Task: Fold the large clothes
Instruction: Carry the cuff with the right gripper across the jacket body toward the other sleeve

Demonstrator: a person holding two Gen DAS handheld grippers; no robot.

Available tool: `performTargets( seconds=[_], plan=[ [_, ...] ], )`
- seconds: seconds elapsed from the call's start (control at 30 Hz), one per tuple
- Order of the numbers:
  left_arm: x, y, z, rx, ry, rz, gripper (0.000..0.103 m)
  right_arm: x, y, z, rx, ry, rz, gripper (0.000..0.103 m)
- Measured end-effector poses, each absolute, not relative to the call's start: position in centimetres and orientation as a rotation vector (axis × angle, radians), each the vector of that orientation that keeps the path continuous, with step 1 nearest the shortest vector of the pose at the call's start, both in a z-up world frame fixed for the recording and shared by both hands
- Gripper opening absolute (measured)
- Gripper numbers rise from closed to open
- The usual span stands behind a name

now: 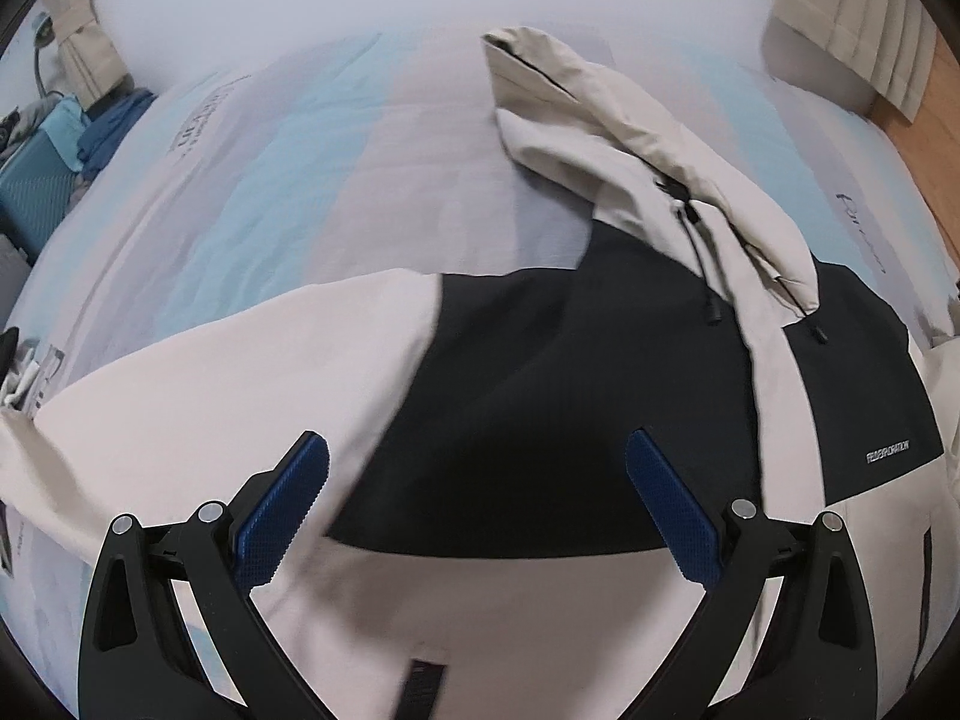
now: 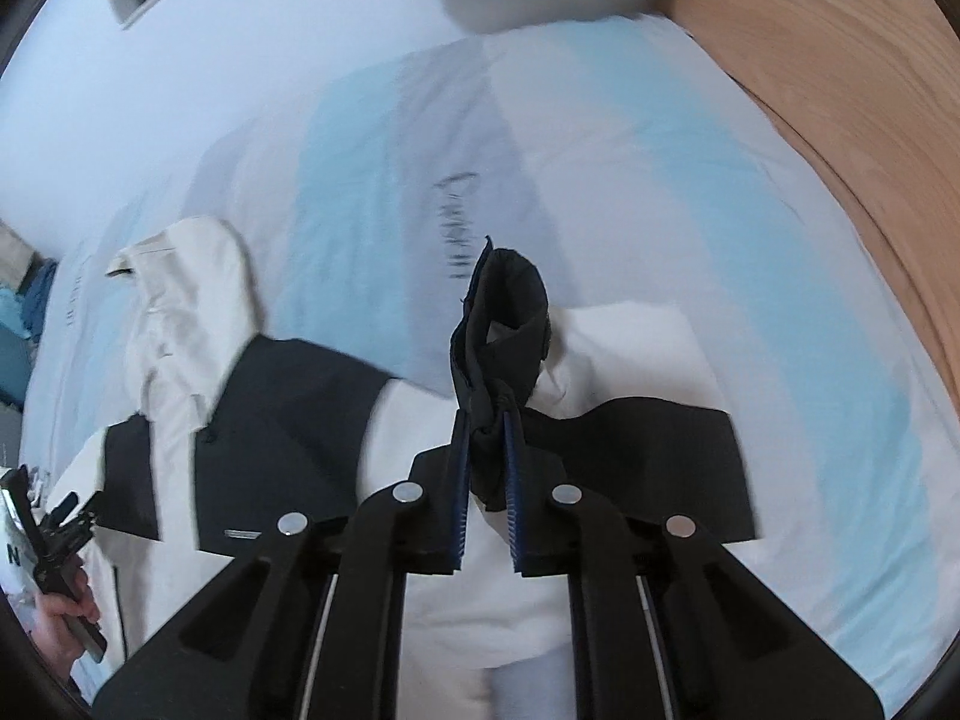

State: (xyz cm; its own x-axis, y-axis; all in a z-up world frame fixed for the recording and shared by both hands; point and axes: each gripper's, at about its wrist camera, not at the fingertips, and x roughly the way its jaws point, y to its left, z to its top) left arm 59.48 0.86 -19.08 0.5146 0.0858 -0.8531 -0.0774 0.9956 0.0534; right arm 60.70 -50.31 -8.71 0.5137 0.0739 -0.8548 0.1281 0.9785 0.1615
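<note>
So, quick rundown from my end of the rig. A beige-and-black hooded jacket [image 1: 540, 372] is spread across the bed [image 1: 336, 168], which has a pale blue, grey and white striped cover. In my left wrist view the jacket fills the lower half of the frame, with its hood [image 1: 606, 120] flopped toward the upper right and a small white logo on the black panel at the right. The left gripper [image 1: 477, 468] sits above the black chest panel with its blue pads [image 1: 282, 516] spread wide and nothing between them.

My right wrist view shows what the left one doesn't: the right gripper [image 2: 486, 450] is pinching a black sleeve cuff [image 2: 504, 324], pads pressed tight on the fabric, and the cuff stands up out of the jaws at frame centre. The rest of that sleeve, white with a black band, trails off to the right beneath it. That view also catches the left gripper [image 2: 60, 534] and the hand [image 2: 63, 624] holding it, down in the lower left corner, plus the wooden floor [image 2: 840, 90] along the upper right.

Only the left view shows the blue clutter [image 1: 54, 144] at the far left edge. Both views show pale curtains [image 1: 864, 18] up top.
</note>
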Motion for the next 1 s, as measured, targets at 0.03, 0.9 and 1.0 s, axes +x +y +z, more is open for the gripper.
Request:
performTargets(
  seconds=[0.03,0.9,1.0],
  plan=[
    [59.3,1.5,-18.9,0.015,1.020,0.103,0.097,60.7,-49.0,-8.3,0.200,1.020,-0.020,0.010],
    [54.4,18.5,-17.5,-0.085,1.001,0.223,0.097,59.9,-15.3,-7.1,0.163,0.976,0.294,0.009],
    [53.2,21.1,-17.6,-0.105,1.000,0.247,0.097,59.4,-10.9,-8.0,0.144,0.998,0.340,0.009]
  ],
)
